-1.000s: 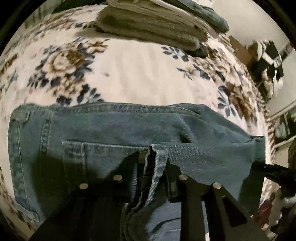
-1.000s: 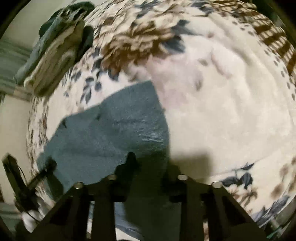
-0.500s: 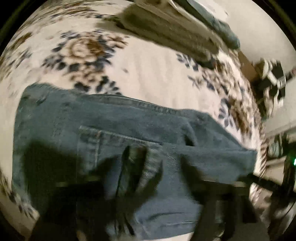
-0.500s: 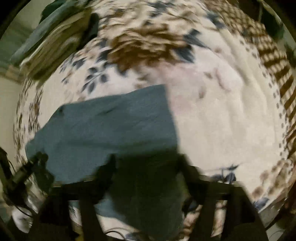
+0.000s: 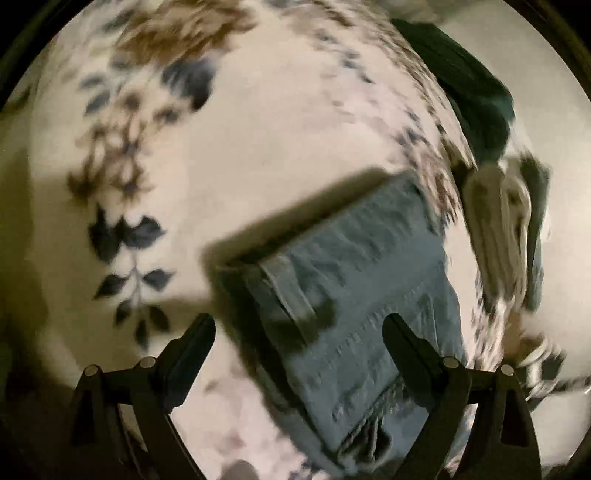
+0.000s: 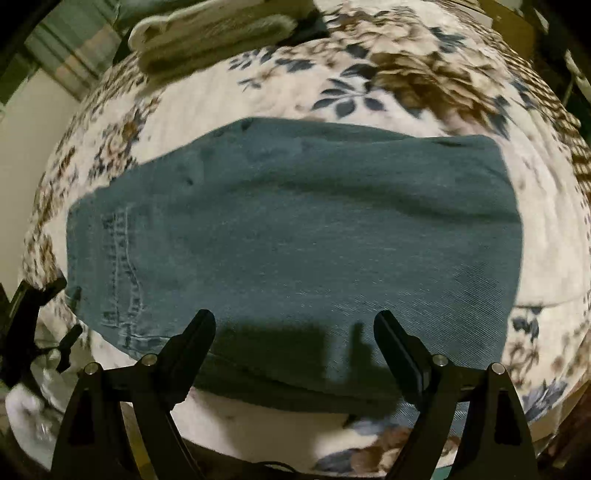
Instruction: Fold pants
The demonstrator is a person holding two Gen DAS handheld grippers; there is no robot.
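Ahead of both our hand-held grippers, the pants (image 6: 288, 236) lie folded flat on the floral bed (image 6: 369, 92). Our left hand-held gripper (image 5: 299, 332) and right hand-held gripper (image 6: 293, 328) hover with fingers apart and empty, probably because the fold sits finished; a stack of folded clothes (image 6: 207, 33) waits beyond.

A bed covered by a cream blanket (image 6: 546, 236) printed with brown flowers and dark blue leaves fills both views. At the far left of the right wrist view, a stack of folded cream and olive fabrics (image 6: 207, 33) lies on the bed. Beyond it, a pale wall (image 6: 26, 122) shows at the far left edge. In the left wrist view, a dark green folded cloth (image 5: 476, 99) sits at the far right against a plain light wall (image 5: 532, 74). Lighting is dim and warm, casting hard shadows.
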